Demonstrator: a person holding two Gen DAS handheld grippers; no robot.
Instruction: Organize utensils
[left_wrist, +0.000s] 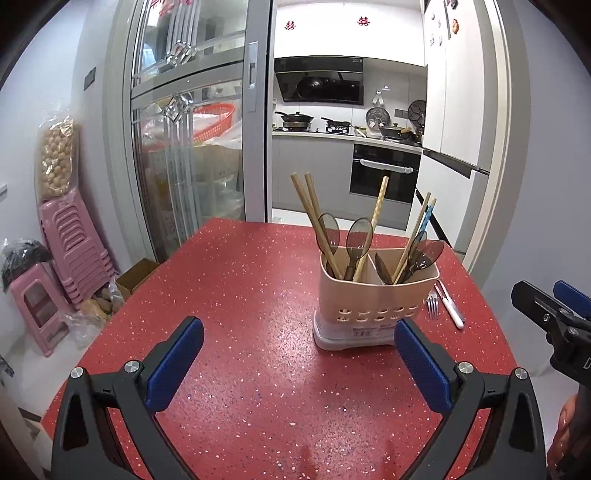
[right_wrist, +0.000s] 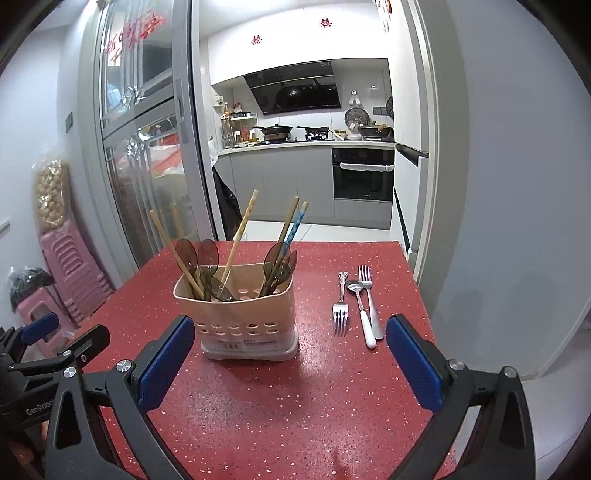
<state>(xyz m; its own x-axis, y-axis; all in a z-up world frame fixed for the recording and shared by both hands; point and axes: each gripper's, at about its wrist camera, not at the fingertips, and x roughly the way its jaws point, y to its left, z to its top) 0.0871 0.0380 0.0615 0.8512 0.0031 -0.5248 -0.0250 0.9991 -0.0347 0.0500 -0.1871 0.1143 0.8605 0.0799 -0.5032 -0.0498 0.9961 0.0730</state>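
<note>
Beside the utensil holder (right_wrist: 236, 314) lie two forks (right_wrist: 340, 308) and one spoon (right_wrist: 360, 306). Inside the utensil holder stand five chopsticks (left_wrist: 310, 218) and about five dark spoons (left_wrist: 358, 236).

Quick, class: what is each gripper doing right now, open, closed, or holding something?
Left gripper: open, holding nothing.
Right gripper: open, holding nothing.

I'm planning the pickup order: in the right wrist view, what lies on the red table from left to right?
Utensil holder with chopsticks and spoons → fork lying tines toward the camera → white-handled spoon → second fork, tines away.
</note>
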